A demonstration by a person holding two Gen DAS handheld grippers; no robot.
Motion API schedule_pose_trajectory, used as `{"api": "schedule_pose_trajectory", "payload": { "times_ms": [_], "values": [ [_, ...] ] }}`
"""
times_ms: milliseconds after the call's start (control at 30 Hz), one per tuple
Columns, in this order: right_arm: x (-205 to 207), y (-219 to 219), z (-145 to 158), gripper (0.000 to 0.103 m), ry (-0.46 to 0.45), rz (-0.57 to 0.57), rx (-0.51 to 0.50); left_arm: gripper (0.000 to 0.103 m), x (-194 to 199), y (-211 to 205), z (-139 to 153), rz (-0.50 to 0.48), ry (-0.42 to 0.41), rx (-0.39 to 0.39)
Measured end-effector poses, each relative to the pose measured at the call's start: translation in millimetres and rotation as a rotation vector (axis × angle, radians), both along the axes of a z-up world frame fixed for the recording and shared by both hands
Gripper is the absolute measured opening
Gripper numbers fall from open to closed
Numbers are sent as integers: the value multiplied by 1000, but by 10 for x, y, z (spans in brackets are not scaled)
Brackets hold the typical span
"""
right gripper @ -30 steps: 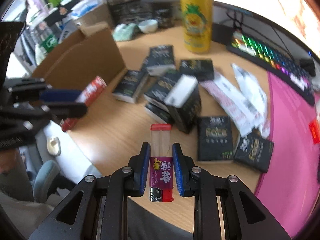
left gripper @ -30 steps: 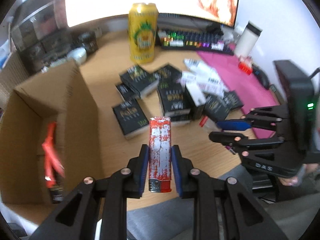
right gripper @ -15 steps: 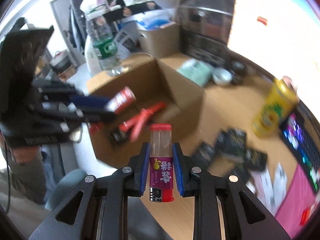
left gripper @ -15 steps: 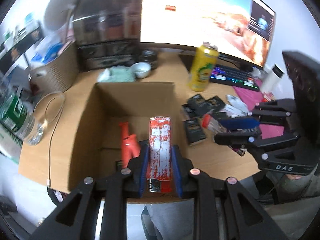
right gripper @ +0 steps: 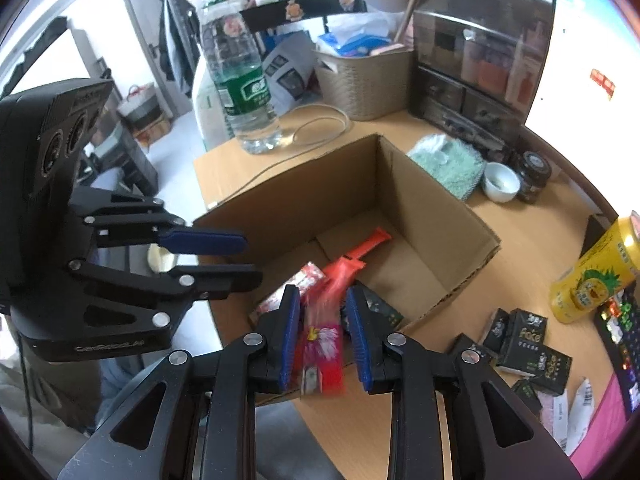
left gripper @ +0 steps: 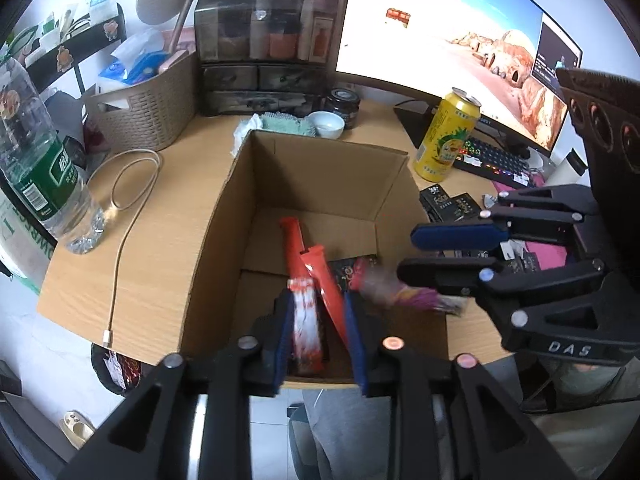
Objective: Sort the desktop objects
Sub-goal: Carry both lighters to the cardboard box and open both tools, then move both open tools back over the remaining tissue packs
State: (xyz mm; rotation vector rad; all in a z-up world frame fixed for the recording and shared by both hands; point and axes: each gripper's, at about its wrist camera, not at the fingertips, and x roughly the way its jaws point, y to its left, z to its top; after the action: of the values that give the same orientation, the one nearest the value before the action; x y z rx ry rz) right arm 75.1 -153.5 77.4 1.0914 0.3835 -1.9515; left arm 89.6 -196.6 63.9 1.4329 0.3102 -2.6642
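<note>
Two lighters are going into the box (left gripper: 320, 176) at once here. The red-and-white lighter (left gripper: 306, 328) sits between the left gripper (left gripper: 318, 336) fingers, blurred, right over the near end of the box. Those jaws are opening and there's a clear gap on one side, so it looks released and dropping. The pink lighter (right gripper: 324, 340) is between the right gripper (right gripper: 324, 340) fingers, also blurred; those jaws are opening too and the pads look clear of it, so I'd call it let go as well.

Already in the box: an orange tool (left gripper: 308, 256) and a dark pack (left gripper: 352, 272). The rest of the black packs (right gripper: 524, 344) are still out on the desk (left gripper: 160, 264) near the yellow can (left gripper: 446, 140).

Tip for this step: hold both grippers steady over the opening till the lighters are down, especially the right one, which sits near the front wall. Then lift straight up so the two grippers don't clip each other, since they're close.
</note>
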Motion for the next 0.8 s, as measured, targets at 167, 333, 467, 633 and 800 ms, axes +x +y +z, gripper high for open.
{"api": "schedule_pose_trajectory", "payload": {
  "times_ms": [167,333,467,633,800],
  "values": [
    [-34,152,57,32,-27,-21,-43,57,33,23,68,4,31,-12],
    [-11,444,78,33,-3,-71,-43,58,-8,135,119,-18,39,-7],
    [16,851,46,33,-1,-141,-42,59,-90,374,170,-80,50,11],
    [9,1612,-40,33,-5,-276,-45,62,-294,969,171,-225,32,1],
    [4,2413,-375,33,-70,-456,-19,65,-546,1712,-101,-404,-30,43]
  ]
}}
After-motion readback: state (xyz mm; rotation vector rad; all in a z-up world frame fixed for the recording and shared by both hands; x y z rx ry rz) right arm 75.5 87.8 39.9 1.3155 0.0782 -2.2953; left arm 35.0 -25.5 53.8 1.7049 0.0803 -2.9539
